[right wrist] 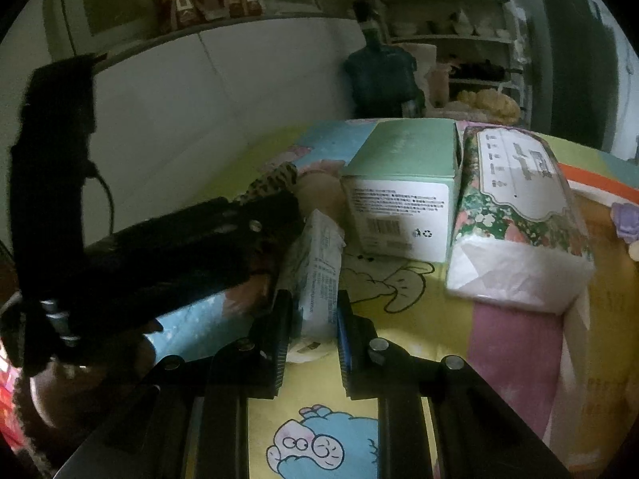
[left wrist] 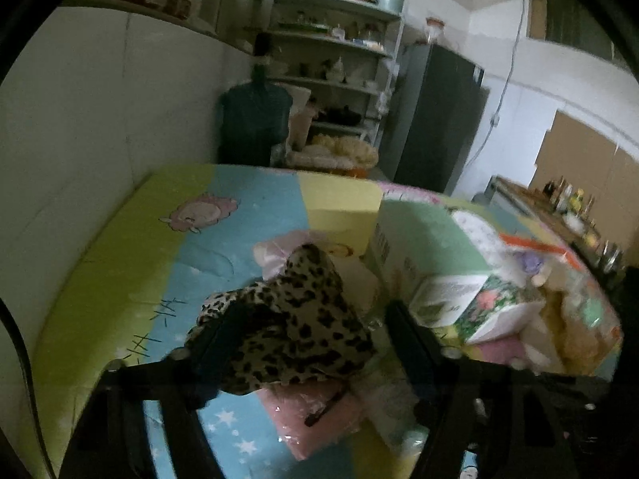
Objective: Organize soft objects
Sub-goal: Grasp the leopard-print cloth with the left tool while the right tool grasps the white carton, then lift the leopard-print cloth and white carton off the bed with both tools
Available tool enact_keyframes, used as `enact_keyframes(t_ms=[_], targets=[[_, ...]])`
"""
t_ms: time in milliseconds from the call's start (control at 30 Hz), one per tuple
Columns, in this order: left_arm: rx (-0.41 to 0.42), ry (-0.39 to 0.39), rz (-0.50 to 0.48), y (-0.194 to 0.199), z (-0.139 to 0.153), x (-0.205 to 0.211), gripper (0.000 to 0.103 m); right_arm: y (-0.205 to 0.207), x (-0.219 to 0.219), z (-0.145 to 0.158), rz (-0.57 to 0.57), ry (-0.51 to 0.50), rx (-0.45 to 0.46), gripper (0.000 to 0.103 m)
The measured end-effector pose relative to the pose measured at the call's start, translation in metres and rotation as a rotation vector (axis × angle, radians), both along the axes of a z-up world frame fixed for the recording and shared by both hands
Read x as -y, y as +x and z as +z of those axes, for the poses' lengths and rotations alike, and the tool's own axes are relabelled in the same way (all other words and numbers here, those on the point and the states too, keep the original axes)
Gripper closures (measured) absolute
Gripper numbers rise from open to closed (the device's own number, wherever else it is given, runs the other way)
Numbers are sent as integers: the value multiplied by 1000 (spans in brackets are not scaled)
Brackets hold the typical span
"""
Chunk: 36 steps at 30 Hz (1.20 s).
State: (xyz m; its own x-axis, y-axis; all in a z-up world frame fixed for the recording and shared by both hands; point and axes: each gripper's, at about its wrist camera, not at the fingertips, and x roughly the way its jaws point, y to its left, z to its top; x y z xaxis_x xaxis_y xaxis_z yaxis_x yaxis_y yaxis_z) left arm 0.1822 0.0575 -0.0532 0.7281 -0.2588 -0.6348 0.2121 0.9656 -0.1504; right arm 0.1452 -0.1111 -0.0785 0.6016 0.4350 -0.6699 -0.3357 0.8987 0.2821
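My left gripper is open above the bed, with a leopard-print cloth bunched between its fingers and draped over the left one; I cannot tell if it is held. A pink pouch lies under the cloth. My right gripper is shut on a small white tissue packet, low over the sheet. The left gripper also shows in the right wrist view as a dark bar just left of the packet. A green box and a floral tissue pack lie beyond.
A cartoon-print bed sheet covers the bed, against a white wall on the left. A blue water jug, shelves of dishes and a dark fridge stand past the bed's far end. More soft packs pile at the right.
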Motion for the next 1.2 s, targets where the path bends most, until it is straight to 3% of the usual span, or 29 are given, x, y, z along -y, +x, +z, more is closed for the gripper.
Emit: enact_keyframes(t_ms=[100,200,767,1200], targets=[[-17,0,6,3,-4,-2,67,-1,2,-1,-1,8,-3,81],[18,-22,16,-3,0,-9,90,0,4,-1,-2,15,-4,81],[130,-31,38,-36,32,-20,92,-29,15,19,-9,33,83,81],[219,-41,-56,-61,69,17,92,-52,47,54,-86,38,173,81]])
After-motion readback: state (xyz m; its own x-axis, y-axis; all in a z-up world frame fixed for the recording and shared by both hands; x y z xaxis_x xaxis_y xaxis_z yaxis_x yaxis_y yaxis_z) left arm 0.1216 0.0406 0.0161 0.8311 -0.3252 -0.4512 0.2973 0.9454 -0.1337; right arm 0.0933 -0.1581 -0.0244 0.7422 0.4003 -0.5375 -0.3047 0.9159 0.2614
